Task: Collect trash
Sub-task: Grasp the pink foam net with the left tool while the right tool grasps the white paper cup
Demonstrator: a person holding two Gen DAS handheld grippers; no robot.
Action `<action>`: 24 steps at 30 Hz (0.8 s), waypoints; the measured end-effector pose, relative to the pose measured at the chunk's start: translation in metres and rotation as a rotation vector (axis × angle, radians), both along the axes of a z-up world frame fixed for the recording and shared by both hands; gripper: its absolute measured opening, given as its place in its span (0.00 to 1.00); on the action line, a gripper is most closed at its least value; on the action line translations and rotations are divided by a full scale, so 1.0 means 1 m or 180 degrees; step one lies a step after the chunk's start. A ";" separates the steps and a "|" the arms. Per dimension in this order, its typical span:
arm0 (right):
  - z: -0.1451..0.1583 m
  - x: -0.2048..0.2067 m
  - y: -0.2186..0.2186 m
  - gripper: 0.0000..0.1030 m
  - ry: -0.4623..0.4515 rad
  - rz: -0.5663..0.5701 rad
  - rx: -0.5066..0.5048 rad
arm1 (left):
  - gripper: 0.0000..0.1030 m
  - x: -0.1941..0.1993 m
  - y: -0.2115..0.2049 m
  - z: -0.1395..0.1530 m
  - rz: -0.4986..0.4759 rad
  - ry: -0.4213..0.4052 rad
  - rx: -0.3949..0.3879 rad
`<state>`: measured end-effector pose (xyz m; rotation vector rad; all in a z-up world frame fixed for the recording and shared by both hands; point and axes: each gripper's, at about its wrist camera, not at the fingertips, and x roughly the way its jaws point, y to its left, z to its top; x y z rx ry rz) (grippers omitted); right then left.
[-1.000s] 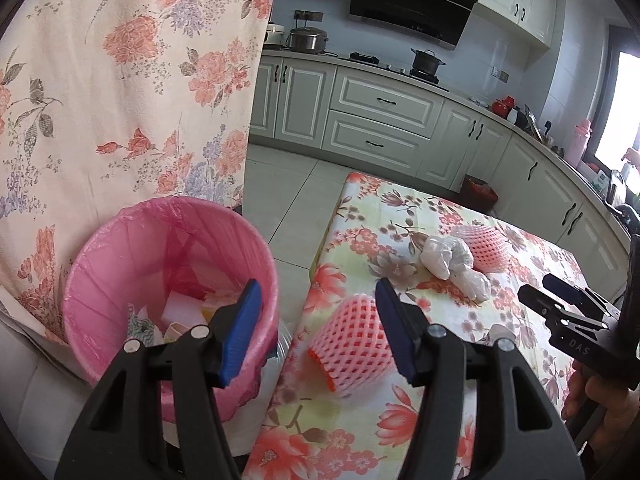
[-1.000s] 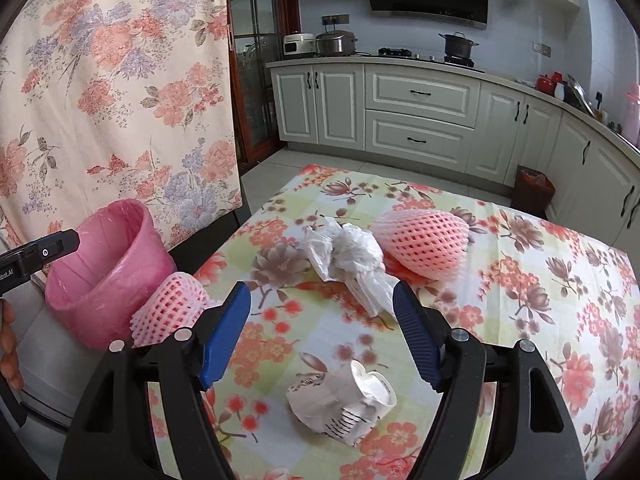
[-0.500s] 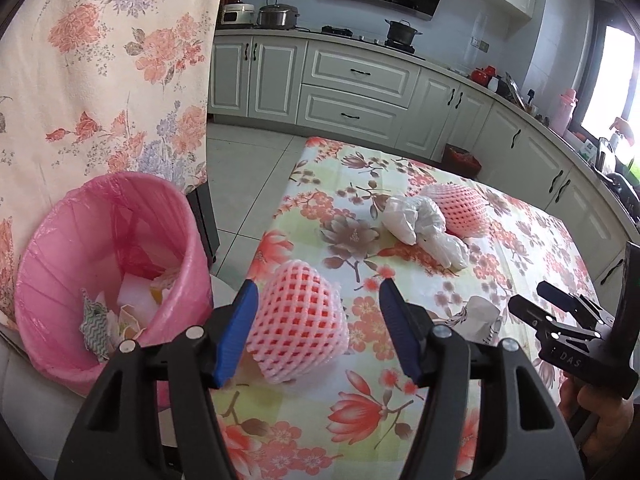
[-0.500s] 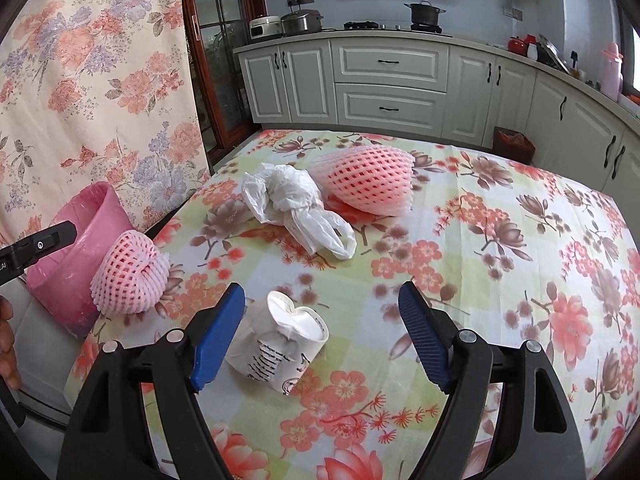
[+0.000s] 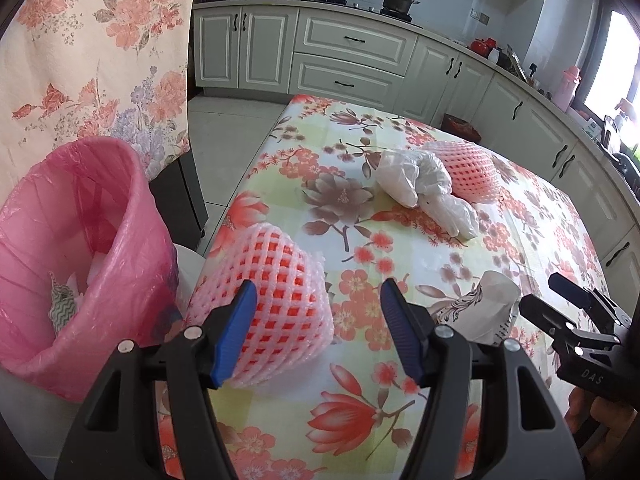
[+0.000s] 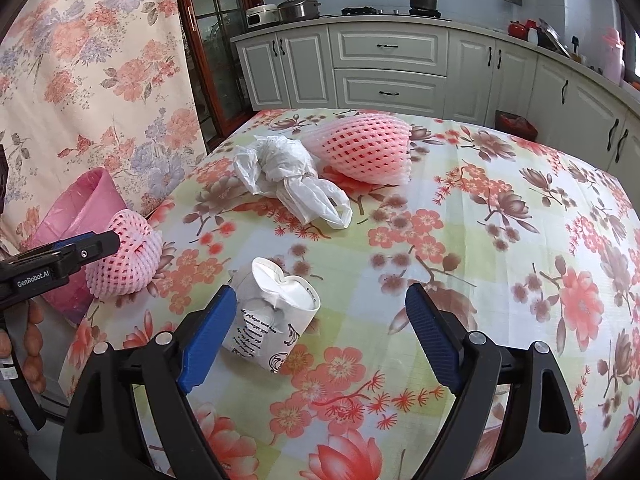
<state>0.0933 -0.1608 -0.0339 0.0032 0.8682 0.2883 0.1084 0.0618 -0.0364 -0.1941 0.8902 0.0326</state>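
A pink foam fruit net (image 5: 276,280) lies at the table's left edge, between the jaws of my open left gripper (image 5: 318,284); the pads do not press it. A crumpled white paper cup (image 6: 272,320) lies between the jaws of my right gripper (image 6: 322,288), close to the left finger, and those jaws are opening. Farther back lie a crumpled white plastic bag (image 6: 288,172) and a second pink foam net (image 6: 368,148). A bin with a pink liner (image 5: 60,240) stands left of the table, below its edge, with some scraps inside.
The table (image 6: 520,240) wears a floral cloth. A floral curtain (image 5: 80,40) hangs behind the bin. White kitchen cabinets (image 6: 388,68) with pots on the counter line the back, and a small red bin (image 6: 516,124) sits on the floor beyond the table.
Both grippers came down and forward toward the table. The left moved from beside the bin to straddle the near foam net. The right closed in on the paper cup and its jaws spread wider.
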 end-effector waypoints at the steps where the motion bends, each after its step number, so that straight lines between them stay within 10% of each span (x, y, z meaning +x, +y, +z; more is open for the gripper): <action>1: -0.001 0.000 0.002 0.79 0.0006 0.0019 -0.0006 | 0.60 0.001 0.000 -0.001 -0.0002 0.0014 0.0000; 24: -0.025 0.013 0.040 0.67 0.0208 0.0206 -0.0144 | 0.22 0.005 0.000 -0.023 -0.0107 0.0209 -0.0066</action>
